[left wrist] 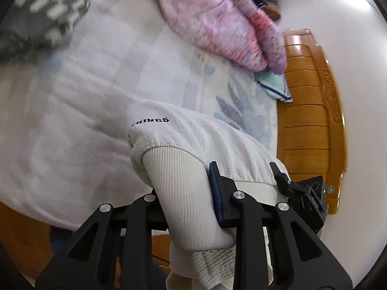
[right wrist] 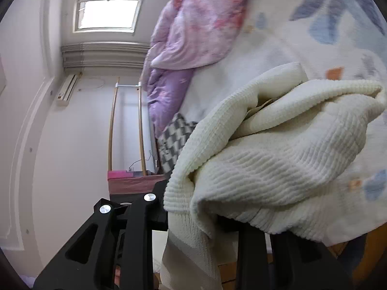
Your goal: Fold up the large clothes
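Two tongs hold one white ribbed sweater above a bed. Nearest in the left wrist view, the left tongs (left wrist: 244,181) pinch the sweater (left wrist: 193,149) at its ribbed hem band, a blue-padded finger (left wrist: 216,193) pressed into the cloth on one side and a black finger on the other, with the fabric bunched between and hanging down below them. Black letters are printed on the knit near its upper left fold. In the right wrist view the right tongs (right wrist: 193,215) are almost wholly buried under the same sweater (right wrist: 278,164), which drapes over them in thick folds; the fingertips are hidden, so I cannot tell whether they are pressed together or spread. Beyond the sweater lies the bed (left wrist: 96,84), covered by a pale sheet with blue leaf prints. Farther off on the bed, a pink and purple quilt (left wrist: 217,24) is heaped, with a grey and white checked cloth (left wrist: 48,12) to its left. On the right of the left view stands a wooden headboard (left wrist: 312,120), with a small blue-striped cloth (left wrist: 275,84) beside it. Farthest in the right view are a white wall, a window (right wrist: 108,2) and an air conditioner (right wrist: 67,89).
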Available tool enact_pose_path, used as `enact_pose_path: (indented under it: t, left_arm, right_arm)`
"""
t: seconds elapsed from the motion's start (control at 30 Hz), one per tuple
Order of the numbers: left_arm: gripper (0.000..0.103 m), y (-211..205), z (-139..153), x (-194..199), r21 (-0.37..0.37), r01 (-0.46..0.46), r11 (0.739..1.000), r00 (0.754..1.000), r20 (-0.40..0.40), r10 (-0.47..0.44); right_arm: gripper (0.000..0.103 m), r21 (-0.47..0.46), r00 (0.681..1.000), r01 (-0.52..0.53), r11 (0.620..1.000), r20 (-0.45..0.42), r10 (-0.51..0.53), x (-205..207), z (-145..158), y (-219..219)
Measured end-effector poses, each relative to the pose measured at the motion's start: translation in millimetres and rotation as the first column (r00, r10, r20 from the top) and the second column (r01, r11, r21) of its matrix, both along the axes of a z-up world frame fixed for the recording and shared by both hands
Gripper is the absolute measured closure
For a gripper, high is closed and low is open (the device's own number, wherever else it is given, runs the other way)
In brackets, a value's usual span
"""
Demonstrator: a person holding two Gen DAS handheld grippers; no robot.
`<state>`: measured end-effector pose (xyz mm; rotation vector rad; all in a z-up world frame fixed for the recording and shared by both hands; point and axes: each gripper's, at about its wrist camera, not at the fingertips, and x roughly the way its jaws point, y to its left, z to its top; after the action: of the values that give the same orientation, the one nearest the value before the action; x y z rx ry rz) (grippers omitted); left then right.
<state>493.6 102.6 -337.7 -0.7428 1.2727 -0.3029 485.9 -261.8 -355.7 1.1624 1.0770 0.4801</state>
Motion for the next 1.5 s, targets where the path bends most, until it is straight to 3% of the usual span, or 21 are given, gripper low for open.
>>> enact_pose_path:
  t: [0.13,0.37,0.53,0.63,0.7,0.8,0.87,0.9,0.93,0.97,1.0,1.03,1.07,1.17,1.23,1.37,1.5]
  left_arm:
    - [0.078,61.4,35.9,10.1,0.020,0.001,1.000,0.996,0.088,-0.003]
    - [0.078,189.7,93.6,61.3,0.061,-0.069,0.996,0.975,0.217,0.054]
    - [0.078,278.1,132.8,117.8,0.127,-0.139,0.982,0.931,0.355,0.086]
    - [0.078,323.2,144.8,147.5,0.185,-0.171,0.968,0.892,0.445,0.073]
    - [0.077,347.0,130.9,166.5,0.249,-0.189,0.950,0.874,0.483,0.047]
    - [0.073,365.5,78.8,189.7,0.373,-0.214,0.903,0.906,0.421,0.040]
    - [0.071,370.4,15.6,204.7,0.510,-0.177,0.842,0.958,0.286,0.028]
    - [0.070,376.2,-29.1,209.3,0.561,-0.131,0.817,0.985,0.165,0.044]
    - [0.066,383.4,-64.0,209.1,0.582,-0.106,0.806,0.994,0.060,0.088]
    - [0.054,390.3,-84.5,206.1,0.591,-0.110,0.799,0.991,0.008,0.131]
    - [0.040,399.8,-100.1,198.7,0.579,-0.146,0.802,0.983,-0.003,0.181]
    - [0.028,412.2,-105.9,185.8,0.539,-0.236,0.808,0.966,0.039,0.256]
    - [0.007,423.2,-109.7,176.7,0.525,-0.295,0.799,0.945,0.038,0.325]
    - [0.006,438.3,-120.0,161.0,0.402,-0.374,0.836,0.915,0.014,0.403]
    - [0.006,433.6,-119.4,156.5,0.409,-0.370,0.834,0.916,0.008,0.402]
    - [0.005,417.9,-99.4,152.6,0.492,-0.347,0.798,0.925,0.039,0.378]
    - [0.005,395.4,-67.3,138.8,0.572,-0.306,0.761,0.945,0.085,0.316]
  right_arm:
    - [0.078,0.012,0.998,-0.022,1.000,0.055,0.021,12.7,31.8,61.9]
    - [0.078,0.034,0.976,-0.108,0.994,0.195,0.100,85.2,74.1,204.8]
    - [0.078,0.051,0.931,-0.161,0.986,0.338,0.134,166.3,105.3,310.5]
    - [0.078,0.050,0.892,-0.188,0.981,0.426,0.149,207.8,105.5,361.2]
    - [0.078,0.058,0.889,-0.196,0.979,0.433,0.152,225.7,87.6,388.6]
    - [0.071,-0.019,0.928,-0.224,0.974,0.301,0.219,249.6,19.4,430.4]
    - [0.064,-0.104,0.958,-0.247,0.963,0.127,0.259,260.1,-35.3,453.7]
    - [0.064,-0.145,0.961,-0.274,0.951,0.004,0.278,262.8,-72.1,464.0]
    - [0.064,-0.162,0.953,-0.297,0.941,-0.118,0.280,261.9,-106.3,470.1]
    - [0.064,-0.148,0.939,-0.312,0.938,-0.200,0.281,258.3,-129.9,473.7]
    - [0.062,-0.146,0.936,-0.310,0.939,-0.222,0.275,254.9,-139.4,475.0]
    - [0.057,-0.140,0.941,-0.299,0.944,-0.208,0.267,251.4,-145.1,475.1]
    - [0.056,-0.140,0.947,-0.293,0.946,-0.177,0.267,247.8,-146.5,476.1]
    - [0.054,-0.200,0.939,-0.325,0.925,-0.187,0.289,241.6,-149.2,478.9]
    - [0.051,-0.268,0.936,-0.342,0.901,-0.186,0.301,242.4,-144.6,481.3]
    - [0.050,-0.353,0.924,-0.382,0.854,-0.176,0.340,237.0,-126.2,491.2]
    - [0.048,-0.463,0.902,-0.422,0.779,-0.132,0.410,214.7,-91.8,496.4]
